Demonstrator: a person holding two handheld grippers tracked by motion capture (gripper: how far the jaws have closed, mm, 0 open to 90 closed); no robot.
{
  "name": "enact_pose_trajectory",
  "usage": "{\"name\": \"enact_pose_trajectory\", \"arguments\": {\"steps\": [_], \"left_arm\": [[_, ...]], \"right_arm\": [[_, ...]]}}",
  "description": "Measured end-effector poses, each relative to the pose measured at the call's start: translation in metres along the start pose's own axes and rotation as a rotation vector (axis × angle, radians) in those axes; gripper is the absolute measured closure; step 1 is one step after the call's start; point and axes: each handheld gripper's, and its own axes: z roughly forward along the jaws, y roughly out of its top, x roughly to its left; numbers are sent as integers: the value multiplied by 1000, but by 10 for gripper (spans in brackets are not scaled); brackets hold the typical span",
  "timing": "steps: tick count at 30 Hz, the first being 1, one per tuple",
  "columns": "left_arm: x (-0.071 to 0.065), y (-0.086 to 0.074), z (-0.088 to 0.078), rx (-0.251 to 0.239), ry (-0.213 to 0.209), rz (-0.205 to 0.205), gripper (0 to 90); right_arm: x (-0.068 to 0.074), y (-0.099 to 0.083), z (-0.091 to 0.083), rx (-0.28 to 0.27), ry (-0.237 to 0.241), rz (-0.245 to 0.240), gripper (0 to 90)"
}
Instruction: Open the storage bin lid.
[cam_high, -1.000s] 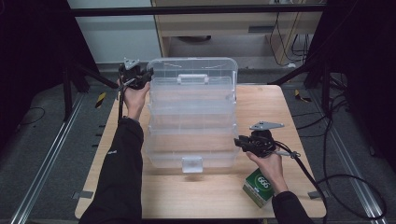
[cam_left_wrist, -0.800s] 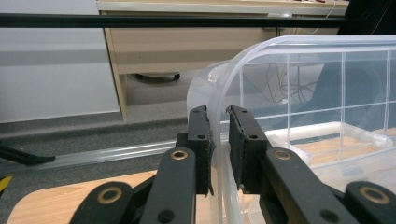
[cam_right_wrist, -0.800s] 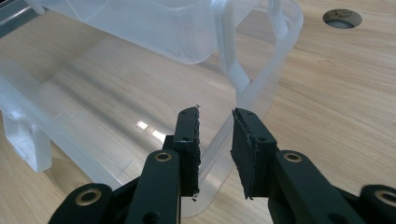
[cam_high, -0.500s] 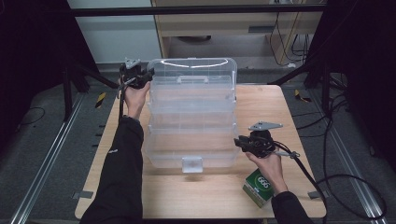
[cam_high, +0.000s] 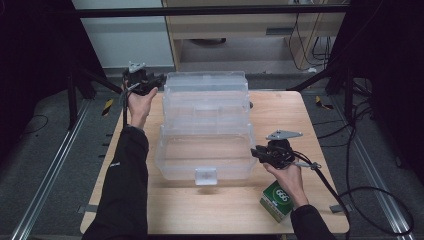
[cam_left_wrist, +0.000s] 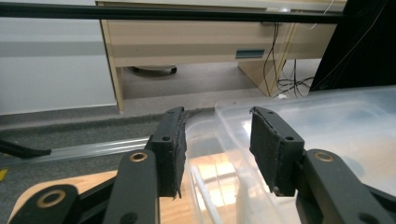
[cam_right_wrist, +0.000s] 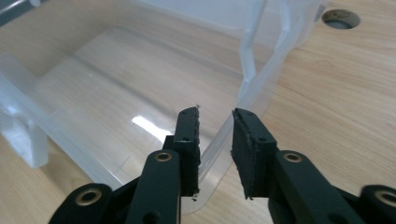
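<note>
A clear plastic storage box (cam_high: 205, 167) stands open in the middle of the wooden table (cam_high: 285, 115), with its lid (cam_high: 205, 82) swung back at the far end. At the lid's far left corner is my left gripper (cam_high: 160, 80). In the left gripper view its jaws (cam_left_wrist: 217, 140) have just been opening, and the lid's edge (cam_left_wrist: 327, 116) lies between the pads untouched. My right gripper (cam_high: 253, 152) is at the box's right wall. In the right gripper view (cam_right_wrist: 215, 135) its pads clamp the clear rim (cam_right_wrist: 247, 79).
A green carton (cam_high: 277, 200) lies on the table under my right wrist, near the front right edge. A round hole (cam_right_wrist: 341, 17) is in the tabletop beyond the box. A wooden desk and cables stand behind the table.
The lid has swung from raised over the box to lying back at the far end. The left jaws have spread off it. The right gripper has held still.
</note>
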Motion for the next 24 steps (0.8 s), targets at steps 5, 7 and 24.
{"name": "enact_pose_trajectory", "arguments": {"steps": [5, 7, 24], "left_arm": [[8, -4, -23, 4, -4, -16, 488], [11, -7, -37, 2, -2, -24, 484], [7, -56, -133, 19, -104, 56, 490]], "right_arm": [[-1, 0, -1, -3, 24, -3, 747], [-1, 1, -1, 0, 26, 0, 746], [-2, 2, -1, 9, 27, 14, 744]]}}
